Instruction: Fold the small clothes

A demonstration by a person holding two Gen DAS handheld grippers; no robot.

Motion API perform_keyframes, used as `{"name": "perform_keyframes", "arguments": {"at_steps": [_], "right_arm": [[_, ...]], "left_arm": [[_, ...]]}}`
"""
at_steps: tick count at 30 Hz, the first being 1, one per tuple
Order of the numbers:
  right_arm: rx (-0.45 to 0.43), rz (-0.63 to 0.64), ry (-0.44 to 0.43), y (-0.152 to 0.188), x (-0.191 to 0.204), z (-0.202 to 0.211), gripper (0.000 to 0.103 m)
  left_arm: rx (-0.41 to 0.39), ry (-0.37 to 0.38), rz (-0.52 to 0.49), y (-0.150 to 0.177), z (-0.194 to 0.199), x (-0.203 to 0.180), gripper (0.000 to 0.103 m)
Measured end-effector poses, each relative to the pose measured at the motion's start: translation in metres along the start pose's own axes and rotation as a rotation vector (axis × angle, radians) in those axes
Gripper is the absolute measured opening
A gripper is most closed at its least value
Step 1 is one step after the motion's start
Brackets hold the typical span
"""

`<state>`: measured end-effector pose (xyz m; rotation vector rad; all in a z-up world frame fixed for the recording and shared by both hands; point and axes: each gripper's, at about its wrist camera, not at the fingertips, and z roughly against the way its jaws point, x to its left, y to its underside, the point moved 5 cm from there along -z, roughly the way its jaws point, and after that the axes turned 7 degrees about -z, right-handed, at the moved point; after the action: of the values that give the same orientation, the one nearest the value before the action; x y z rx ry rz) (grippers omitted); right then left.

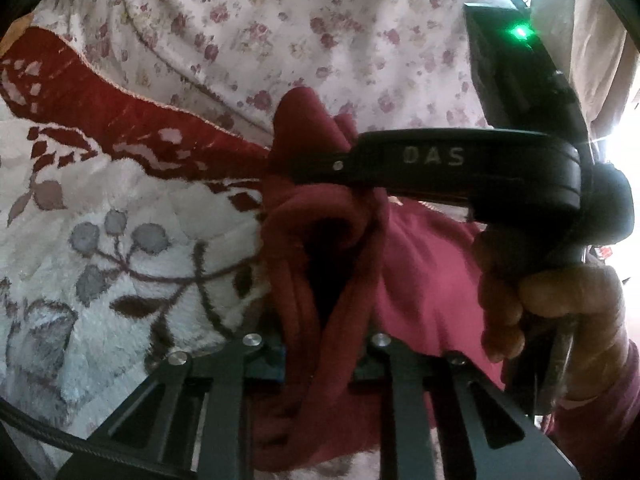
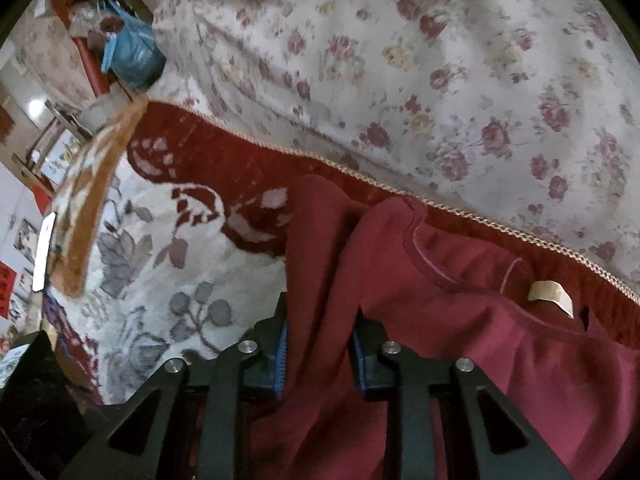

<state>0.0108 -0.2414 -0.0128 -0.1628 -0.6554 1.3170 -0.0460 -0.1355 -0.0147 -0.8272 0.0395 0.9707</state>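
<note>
Both tongs pinch the same dark red garment (image 2: 460, 320). The right tongs (image 2: 318, 354) are pressed on a fold running up the middle of the frame, and the left tongs (image 1: 320, 356) clamp a bunched roll of it at lower centre. In the left view, the right hand (image 1: 560, 312) grips its black tool across the right side, hiding part of the cloth. The garment lies on a plush floral blanket (image 2: 160, 280) with a red border, beside a rose-print sheet (image 2: 440, 60). A blue bag (image 2: 132, 54) sits blurred at upper left.
</note>
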Motion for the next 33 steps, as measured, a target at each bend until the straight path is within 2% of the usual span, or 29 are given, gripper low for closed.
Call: {"name": "perform_keyframes", "arguments": {"at_steps": [7, 15, 22, 28, 33], "right_arm": [[-0.066, 0.003, -0.026, 0.004, -0.004, 0.048, 0.026], [-0.128, -0.028, -0.018, 0.015, -0.036, 0.106, 0.026], [-0.161, -0.091, -0.004, 0.035, -0.095, 0.154, 0.025], [-0.186, -0.166, 0.002, 0.055, -0.153, 0.179, 0.023], [-0.203, -0.236, 0.007, 0.067, -0.197, 0.188, 0.021]], "left_arm": [[-0.018, -0.032, -0.086, -0.002, 0.021, -0.040, 0.018], [-0.002, 0.009, -0.173, -0.008, 0.021, -0.103, 0.017], [0.037, 0.052, -0.262, -0.008, 0.005, -0.162, 0.017], [0.084, 0.078, -0.359, -0.002, -0.017, -0.220, 0.017], [0.134, 0.088, -0.399, 0.011, -0.046, -0.255, 0.017]]}}
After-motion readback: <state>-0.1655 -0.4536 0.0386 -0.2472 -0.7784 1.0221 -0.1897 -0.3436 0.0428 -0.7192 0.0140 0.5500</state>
